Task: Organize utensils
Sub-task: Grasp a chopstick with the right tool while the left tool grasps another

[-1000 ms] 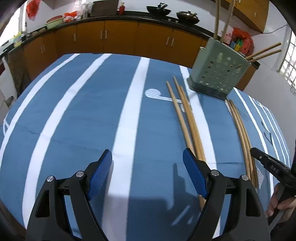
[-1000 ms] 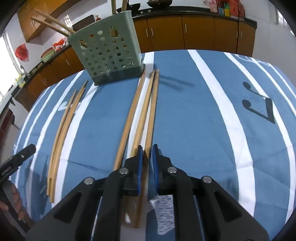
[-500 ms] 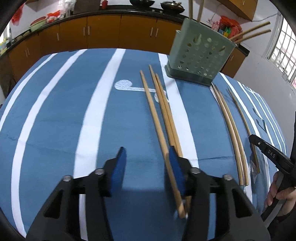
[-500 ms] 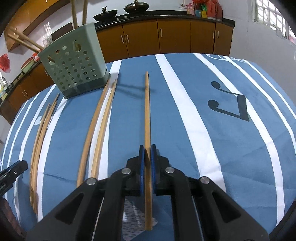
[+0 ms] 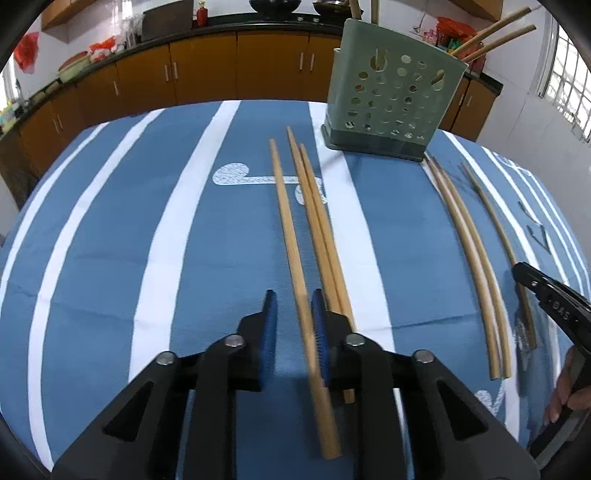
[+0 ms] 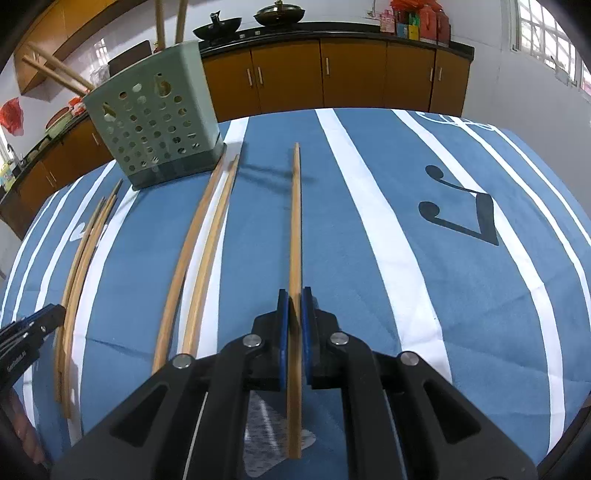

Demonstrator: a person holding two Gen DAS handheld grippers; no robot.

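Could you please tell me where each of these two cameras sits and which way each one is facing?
Left wrist: on the left gripper, facing along its fingers over the striped table to the green holder; the right gripper's tip shows at the right edge.
Right wrist: on the right gripper, shut on a chopstick, facing the same holder; the left gripper's tip shows at the left edge.
Shared: holder, table, loose chopsticks.

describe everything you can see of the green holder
The holder is a pale green plastic box with rounded corners, its walls punched with round holes, on a darker green base. It stands upright on the blue striped cloth at the table's far side. Wooden chopsticks stick out of its top, two leaning outward, two upright. Loose chopsticks on the cloth end close to its base; contact is unclear. Neither gripper touches it.
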